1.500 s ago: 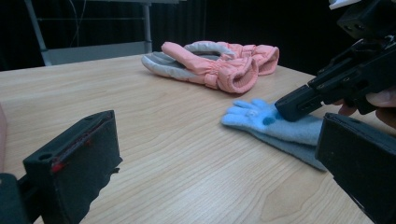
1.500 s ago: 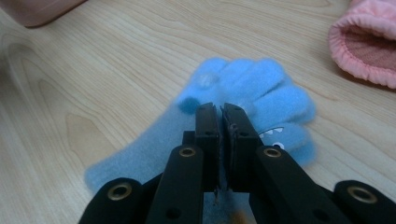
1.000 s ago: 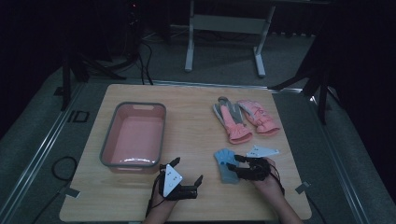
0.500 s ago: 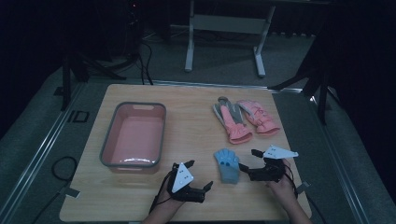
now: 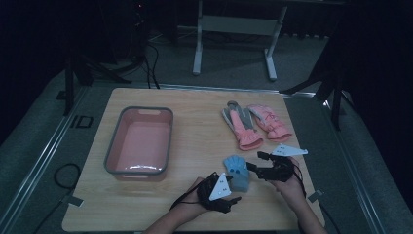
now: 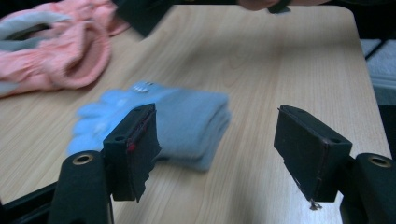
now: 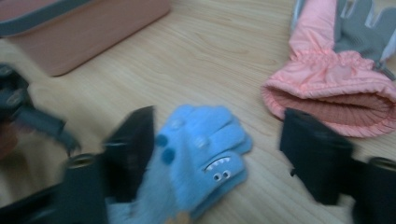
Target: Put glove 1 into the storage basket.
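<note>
At six o'clock on the surface (image 5: 195, 146) the blue gloves (image 5: 237, 171) lie between your half-open, empty jaws, which have just been closing; bring the left gripper (image 5: 233, 199) onto the cuff, the right gripper (image 5: 257, 161) over the fingers, then clamp squarely.

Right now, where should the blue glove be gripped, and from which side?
Probably at the cuff of the blue glove, coming from the near table edge: it lies flat with fingers pointing away, and the stacked cuff end looks thick enough to pinch across.

Fuzzy blue gloves (image 5: 237, 171) lie stacked flat near the table's front edge.
</note>
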Tool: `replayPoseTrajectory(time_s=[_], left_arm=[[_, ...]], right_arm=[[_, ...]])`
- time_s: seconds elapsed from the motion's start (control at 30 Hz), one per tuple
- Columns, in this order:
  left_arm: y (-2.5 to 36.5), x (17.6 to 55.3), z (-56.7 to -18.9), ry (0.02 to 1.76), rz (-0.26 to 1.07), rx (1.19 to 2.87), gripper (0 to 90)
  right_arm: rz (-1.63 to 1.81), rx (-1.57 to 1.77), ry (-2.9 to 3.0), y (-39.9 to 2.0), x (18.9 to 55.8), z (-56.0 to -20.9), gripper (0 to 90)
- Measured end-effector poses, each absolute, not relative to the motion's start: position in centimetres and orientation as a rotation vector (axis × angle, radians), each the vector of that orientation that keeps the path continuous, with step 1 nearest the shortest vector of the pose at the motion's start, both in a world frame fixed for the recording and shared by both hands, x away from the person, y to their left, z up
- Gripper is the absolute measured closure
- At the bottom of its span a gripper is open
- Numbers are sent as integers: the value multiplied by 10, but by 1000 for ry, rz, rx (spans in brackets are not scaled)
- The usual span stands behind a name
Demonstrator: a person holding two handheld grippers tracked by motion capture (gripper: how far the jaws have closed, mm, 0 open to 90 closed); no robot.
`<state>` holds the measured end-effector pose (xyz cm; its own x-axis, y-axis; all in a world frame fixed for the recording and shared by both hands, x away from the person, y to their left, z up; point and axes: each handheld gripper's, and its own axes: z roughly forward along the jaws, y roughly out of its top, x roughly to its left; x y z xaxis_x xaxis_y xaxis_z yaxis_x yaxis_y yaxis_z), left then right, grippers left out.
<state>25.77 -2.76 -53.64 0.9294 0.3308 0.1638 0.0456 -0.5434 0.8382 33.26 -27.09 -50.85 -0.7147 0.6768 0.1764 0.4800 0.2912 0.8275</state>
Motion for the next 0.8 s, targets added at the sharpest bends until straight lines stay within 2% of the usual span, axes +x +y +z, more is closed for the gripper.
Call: replayPoseTrajectory(time_s=[0.13, 0.3, 0.57, 0.67, 0.73, 0.8], left_arm=[[-40, 266, -540, 191, 365, 2191, 381], [-47, 274, -547, 132, 396, 2265, 383], [-45, 278, -551, 138, 412, 2276, 418], [-46, 276, -555, 138, 441, 2293, 423], [-45, 276, -557, 143, 447, 2294, 436], [-46, 276, -557, 136, 472, 2302, 460]], right_arm=[[1341, 1184, 2405, -261, 348, -520, 451], [1269, 1225, 2427, -250, 360, -535, 383], [1158, 1190, 2492, -237, 357, -551, 398], [1171, 1149, 2491, -235, 352, -552, 498], [1184, 1118, 2505, -235, 351, -553, 649], [1204, 1127, 2517, -234, 350, -554, 720]])
